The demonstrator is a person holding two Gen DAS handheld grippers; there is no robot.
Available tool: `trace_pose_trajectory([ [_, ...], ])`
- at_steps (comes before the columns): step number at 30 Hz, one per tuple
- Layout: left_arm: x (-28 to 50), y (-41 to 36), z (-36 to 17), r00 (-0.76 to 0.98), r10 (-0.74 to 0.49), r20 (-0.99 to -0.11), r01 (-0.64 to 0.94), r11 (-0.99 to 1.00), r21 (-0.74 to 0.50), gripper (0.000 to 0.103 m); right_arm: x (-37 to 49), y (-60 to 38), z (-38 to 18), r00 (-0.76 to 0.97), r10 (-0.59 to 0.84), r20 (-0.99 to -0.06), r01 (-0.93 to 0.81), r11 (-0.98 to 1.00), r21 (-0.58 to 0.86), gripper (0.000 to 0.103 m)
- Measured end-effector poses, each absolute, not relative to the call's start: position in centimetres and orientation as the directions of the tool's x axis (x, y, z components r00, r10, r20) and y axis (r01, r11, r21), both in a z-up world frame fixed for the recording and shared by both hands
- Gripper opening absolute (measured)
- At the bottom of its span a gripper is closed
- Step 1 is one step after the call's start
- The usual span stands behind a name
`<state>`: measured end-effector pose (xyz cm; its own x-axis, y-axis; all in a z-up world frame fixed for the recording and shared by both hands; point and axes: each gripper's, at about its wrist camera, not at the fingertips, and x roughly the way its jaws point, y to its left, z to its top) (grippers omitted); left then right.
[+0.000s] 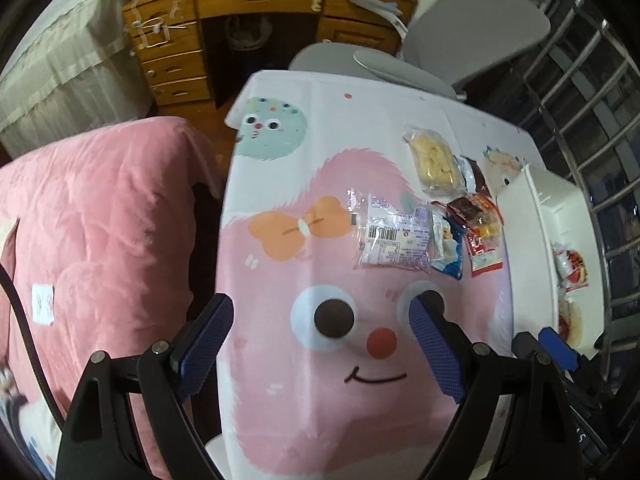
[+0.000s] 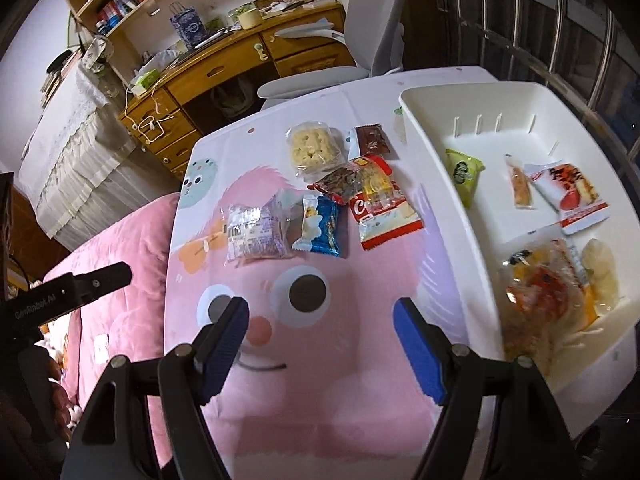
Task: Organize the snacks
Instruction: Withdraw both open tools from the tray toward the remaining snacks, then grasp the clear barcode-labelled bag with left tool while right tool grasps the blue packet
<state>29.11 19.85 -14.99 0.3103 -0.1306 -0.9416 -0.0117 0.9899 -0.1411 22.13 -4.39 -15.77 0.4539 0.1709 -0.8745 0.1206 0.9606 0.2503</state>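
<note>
- White tray (image 2: 432,184) sits on the worktop (image 2: 320,360), with several snack packets inside.
- Loose snacks (image 2: 320,200) lie beside it on the cartoon cloth.
- Left tongs (image 1: 320,344) hover spread, empty.
- Right tongs (image 2: 320,344) likewise spread, gripping nothing.

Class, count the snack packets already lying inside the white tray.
5 in the white tray: green packet, slim orange stick, red-white packet, big clear bag, pale snack. More may hide underneath.
</note>
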Motion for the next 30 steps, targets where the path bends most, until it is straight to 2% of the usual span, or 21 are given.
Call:
trace_pose_trajectory([
  [9,34.1,16.6,-19.9,0.193,-0.153,-0.969,0.110,0.985,-0.134,0.089,25.6,-3.1,-19.5,0.488,0.168,-0.856,0.104,0.963,0.248,0.075],
  [20,37.4,14.6,-21.8,0.178,-0.242,-0.954,0.133,0.966,-0.221,0.089,28.7,-3.0,-23.7,0.520,0.118,-0.846,0.108,0.973,0.202,0.075],
  [30,39.2,11.8,-24.1,0.140,-0.217,-0.966,0.169,0.967,-0.192,0.089,29.6,-1.9,-25.3,0.553,0.101,-0.827,0.039,0.988,0.146,0.073],
])
